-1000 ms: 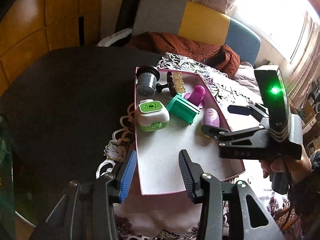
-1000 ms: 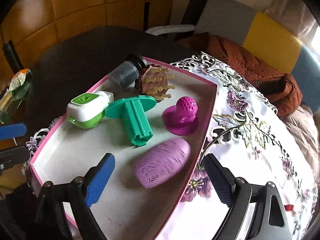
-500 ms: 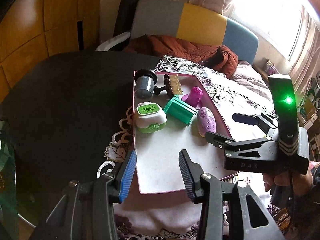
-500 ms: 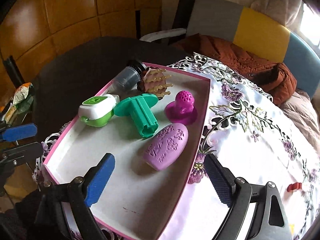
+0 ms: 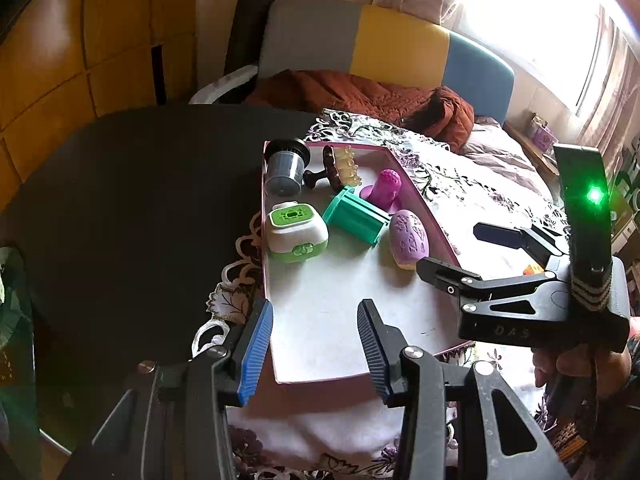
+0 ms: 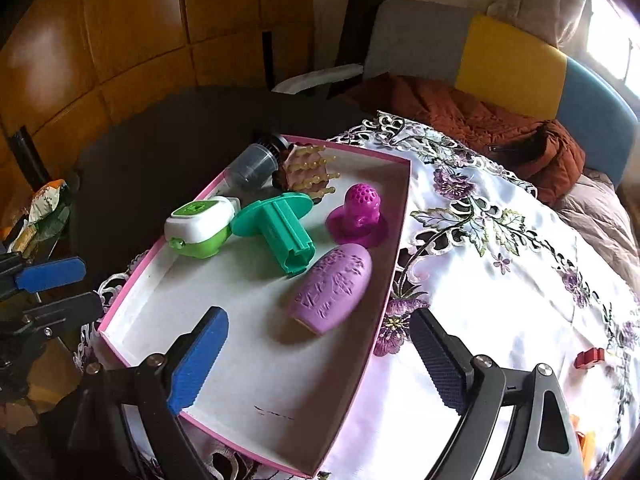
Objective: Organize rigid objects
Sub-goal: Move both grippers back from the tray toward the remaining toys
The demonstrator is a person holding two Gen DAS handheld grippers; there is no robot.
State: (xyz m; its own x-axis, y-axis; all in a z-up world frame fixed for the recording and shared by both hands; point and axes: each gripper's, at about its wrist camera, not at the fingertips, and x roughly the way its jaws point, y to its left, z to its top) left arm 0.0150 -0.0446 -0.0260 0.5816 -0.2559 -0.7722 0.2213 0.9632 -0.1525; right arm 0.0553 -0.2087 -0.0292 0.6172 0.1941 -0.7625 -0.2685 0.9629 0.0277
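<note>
Since a second ago the right tongs [image 5: 452,250] have drawn back from the lilac embossed oval piece [image 5: 409,239], jaws apart and holding nothing. From the left wrist, the left tongs [image 5: 314,346] gape, nothing between them, over the 6 o'clock end of the shallow pink-rimmed white tray [image 5: 320,360] on the dark round worktop [image 5: 132,204]. The oval lies inside the tray at 3 o'clock.

From the right wrist, the right tongs [image 6: 318,362] stand wide; the oval [image 6: 331,289] lies just beside the teal flanged plastic spool [image 6: 280,226].
</note>
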